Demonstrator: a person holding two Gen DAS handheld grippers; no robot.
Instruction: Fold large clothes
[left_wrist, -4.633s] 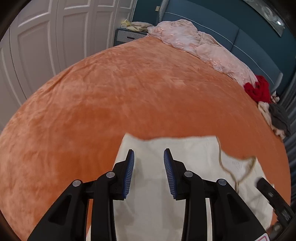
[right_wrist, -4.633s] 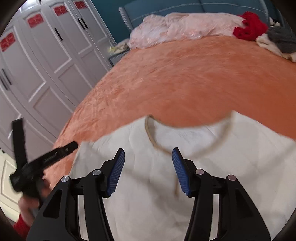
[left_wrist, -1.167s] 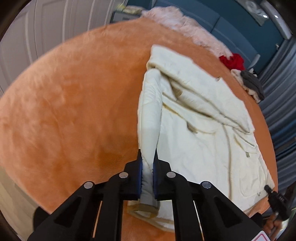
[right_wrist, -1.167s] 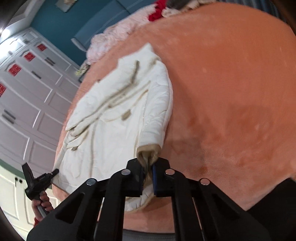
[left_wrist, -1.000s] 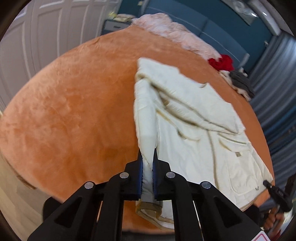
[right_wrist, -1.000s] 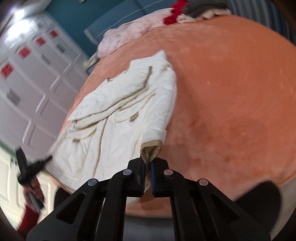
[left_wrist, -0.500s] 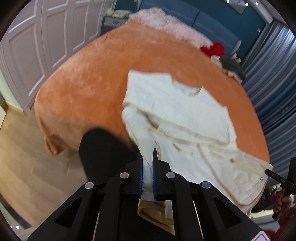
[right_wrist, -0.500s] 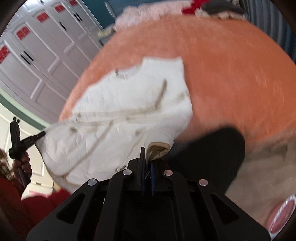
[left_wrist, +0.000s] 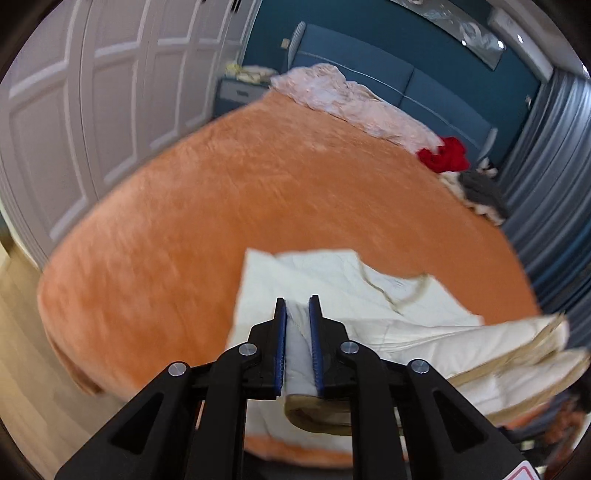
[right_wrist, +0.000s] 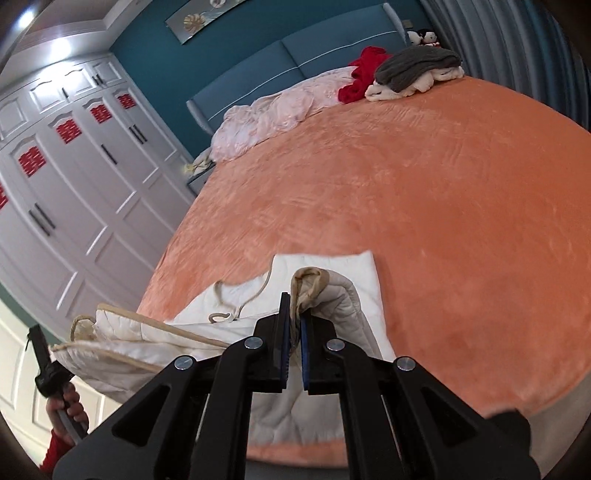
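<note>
Nearest in the left wrist view: left hand-held gripper (left_wrist: 297, 345), blue pads parting, jaws opening, with a cream sleeve (left_wrist: 295, 365) between them and its tan cuff hanging below the fingers; pads appear to touch the cloth on both sides. In the right wrist view: right hand-held gripper (right_wrist: 291, 345) clamped tight on the other tan cuff (right_wrist: 308, 282), that sleeve arching up over the fingertips and curling back down. Off at the lower left edge of that view: a hand (right_wrist: 68, 404) on the handle of the other gripper, red sleeve below it.

Just beyond both grippers: cream quilted jacket (left_wrist: 343, 280) lying at the near edge of the bed, collar end toward the headboard, tan trim and a drawstring loop showing at the neck, lower layers bunched and lifted toward the side, blurred there.

Further out: wide orange blanket (right_wrist: 406, 177) covering the bed, bare across its middle. At the far end: pale pink bedding (right_wrist: 273, 107) heaped along the blue headboard (right_wrist: 288, 62), then a red garment (right_wrist: 364, 74) and a grey one (right_wrist: 417, 62) on a cream pile. White wardrobe doors (right_wrist: 74, 177) along the side wall
</note>
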